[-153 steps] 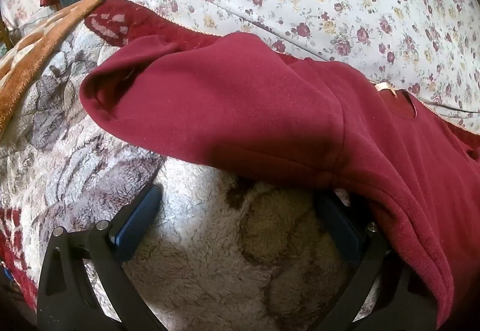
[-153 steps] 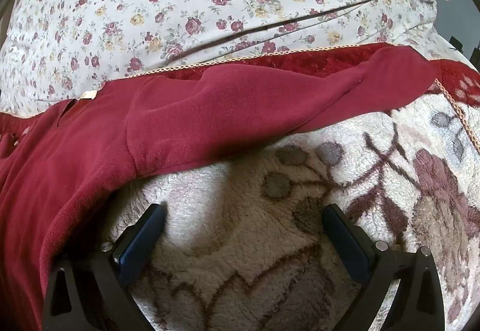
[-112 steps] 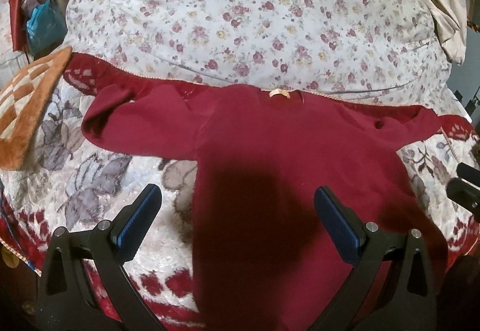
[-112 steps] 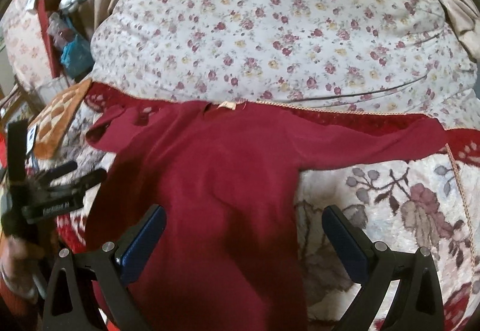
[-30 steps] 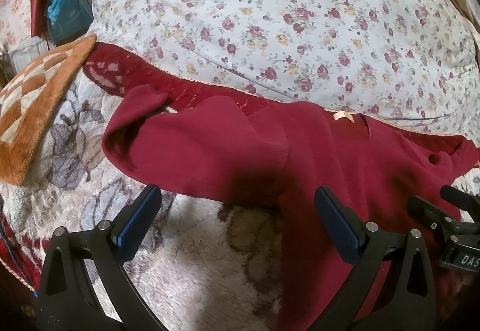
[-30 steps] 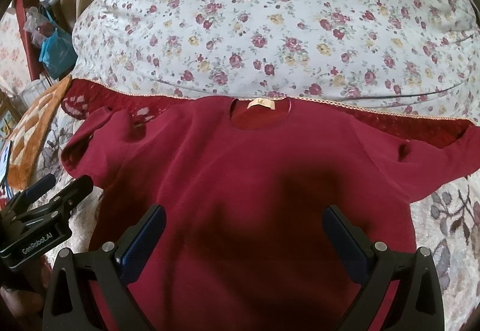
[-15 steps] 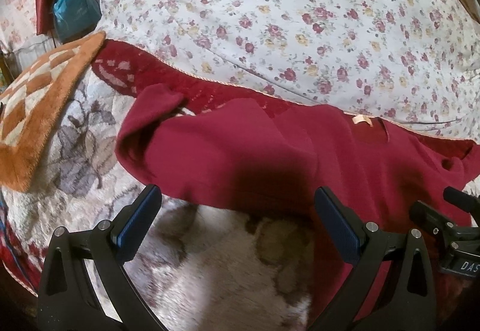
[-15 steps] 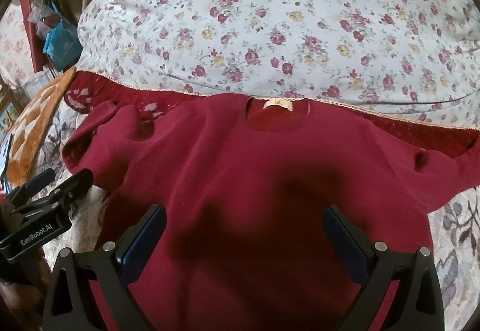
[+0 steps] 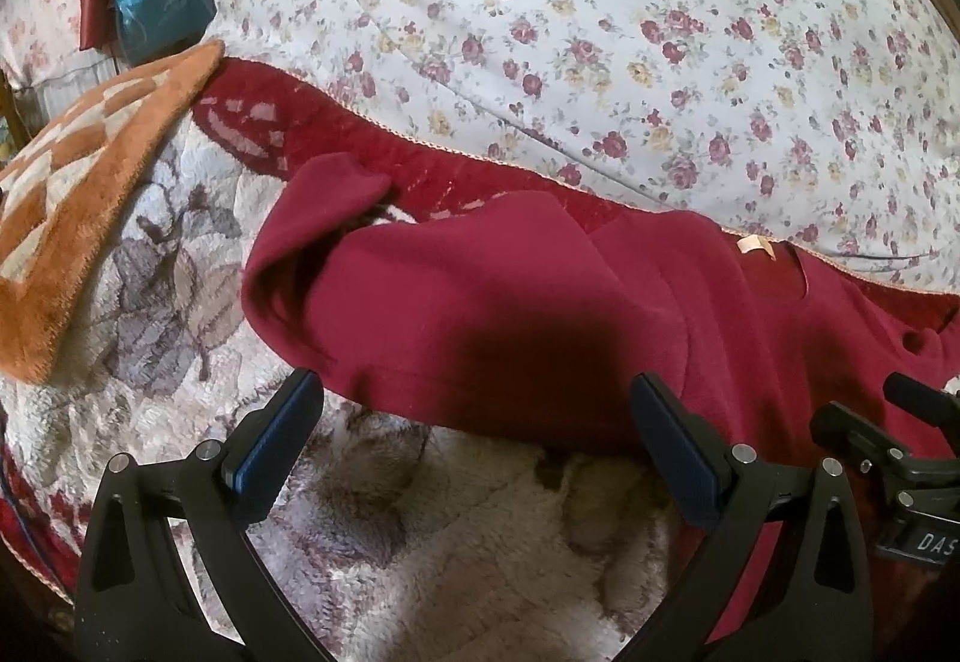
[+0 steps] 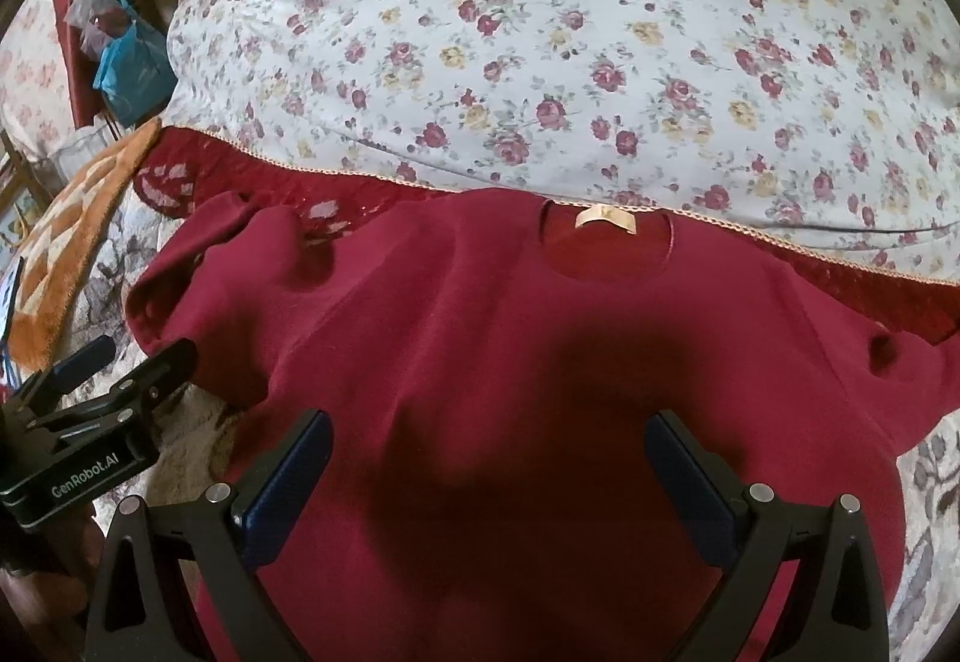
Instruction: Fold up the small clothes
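A white floral duvet point(image 10: 600, 32) with red and yellow roses fills the far half of the bed, its near edge lying over the dark red border of a plush cream blanket point(image 9: 456, 560) patterned with grey leaves. An orange-and-cream checkered mat point(image 9: 78, 200) rests on the blanket's left side. Beyond it sits what looks like a blue plastic bag point(image 9: 159, 14).
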